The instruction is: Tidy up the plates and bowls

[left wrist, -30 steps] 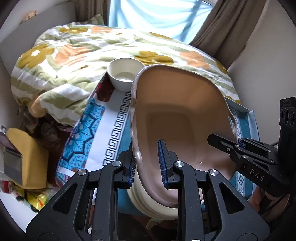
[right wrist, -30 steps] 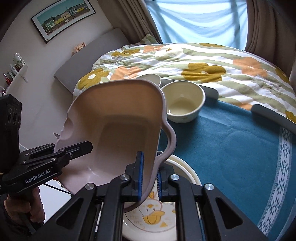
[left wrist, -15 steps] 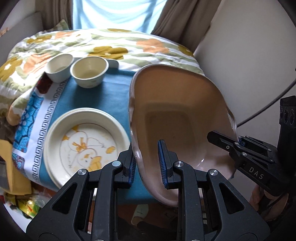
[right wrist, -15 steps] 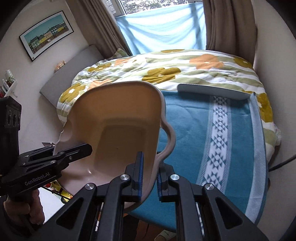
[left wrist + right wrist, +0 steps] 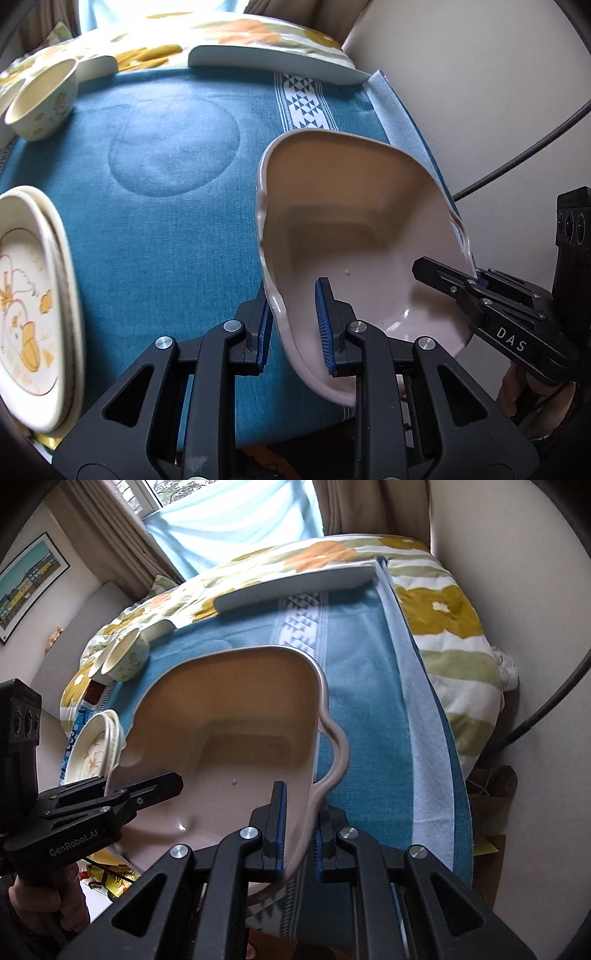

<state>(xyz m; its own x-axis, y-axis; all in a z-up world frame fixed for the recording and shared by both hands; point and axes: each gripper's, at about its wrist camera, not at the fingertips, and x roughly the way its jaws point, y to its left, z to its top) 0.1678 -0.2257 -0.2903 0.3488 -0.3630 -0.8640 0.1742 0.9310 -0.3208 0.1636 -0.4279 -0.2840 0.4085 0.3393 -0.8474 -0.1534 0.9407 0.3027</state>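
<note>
Both claws on 1 dish! The left gripper is clamped on the pink dish at its near-left rim, and the right gripper pinches the opposite wavy rim. The dish hangs tilted above the blue cloth. Off to the left gripper's left sit the duck plate and, farther ahead, a cream bowl.

Soft daylight from the curtained window, strong fisheye edge warp, blurred duck plate
</note>
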